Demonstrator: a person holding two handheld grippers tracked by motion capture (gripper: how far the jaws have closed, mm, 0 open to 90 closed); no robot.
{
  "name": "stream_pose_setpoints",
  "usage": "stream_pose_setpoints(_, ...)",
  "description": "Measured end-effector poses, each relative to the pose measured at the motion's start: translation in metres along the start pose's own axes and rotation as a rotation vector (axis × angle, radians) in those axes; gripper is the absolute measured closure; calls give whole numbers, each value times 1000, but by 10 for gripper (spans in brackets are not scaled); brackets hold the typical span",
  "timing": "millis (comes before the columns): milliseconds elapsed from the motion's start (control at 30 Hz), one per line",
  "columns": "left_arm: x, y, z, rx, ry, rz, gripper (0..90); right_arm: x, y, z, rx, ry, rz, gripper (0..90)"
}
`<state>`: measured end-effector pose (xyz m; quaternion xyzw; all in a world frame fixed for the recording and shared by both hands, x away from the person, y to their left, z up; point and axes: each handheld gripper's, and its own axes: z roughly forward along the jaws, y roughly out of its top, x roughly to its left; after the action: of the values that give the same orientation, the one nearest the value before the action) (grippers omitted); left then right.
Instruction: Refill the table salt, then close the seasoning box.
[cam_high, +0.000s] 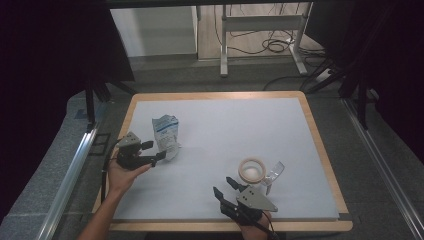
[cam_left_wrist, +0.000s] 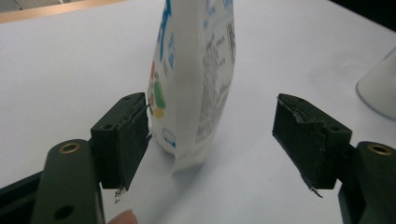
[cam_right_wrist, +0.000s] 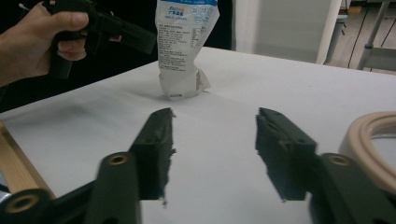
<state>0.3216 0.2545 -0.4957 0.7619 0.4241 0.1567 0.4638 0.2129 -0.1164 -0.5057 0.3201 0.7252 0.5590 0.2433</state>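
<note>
White sheet (cam_high: 220, 135) covers the wood-framed table (cam_high: 320, 150), dark drapes w/ a desk frame and cables on the floor beyond.

Nearest to me, bottom edge of the high view: right gripper (cam_high: 223, 186), held in my right hand (cam_high: 252, 222), grey plate on top, jaws pointing up-left across the sheet. Jaws part open w/ nothing between them, just bare sheet in the right gripper view (cam_right_wrist: 212, 149). No contact w/ anything.

Just beyond it, to its right: beige tape ring (cam_high: 251, 170) lying flat, and a clear plastic piece (cam_high: 274, 174) touching or just beside the ring's right side; can't tell which. Ring's rim also sits at the right edge of the right gripper view (cam_right_wrist: 369, 140).

Further out on the left: left gripper (cam_high: 154, 152) in my left hand (cam_high: 122, 172), jaws aimed right, level w/ the sheet. In the left gripper view (cam_left_wrist: 210, 140) jaws stand wide. White printed pouch (cam_left_wrist: 194, 84) stands upright between them, its lower edge close against the left-hand pad; right-hand pad well apart from it. So not gripped.

Pouch (cam_high: 166, 134) is on the left half of the sheet, near the left wood edge, crumpled, leaning slightly, base at the left gripper's tips. Right gripper view has it (cam_right_wrist: 184, 51) standing past the jaws, left gripper alongside.
</note>
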Motion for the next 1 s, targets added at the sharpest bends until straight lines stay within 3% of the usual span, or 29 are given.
stream_pose_setpoints(167,-9,-16,2,18,1,15,269,-10,8,-9,22,27,2,787)
stream_pose_setpoints(300,-17,-25,4,16,5,29,261,-17,11,-16,29,41,-9,894)
stream_pose_setpoints(533,-26,-30,6,33,12,63,251,-25,11,-34,26,59,-32,899)
stream_pose_setpoints(767,-28,-31,5,24,-6,49,249,-34,9,-62,14,56,-50,900)
stream_pose_setpoints(1000,-30,-33,11,31,-11,44,249,-49,2,-83,6,26,-9,900)
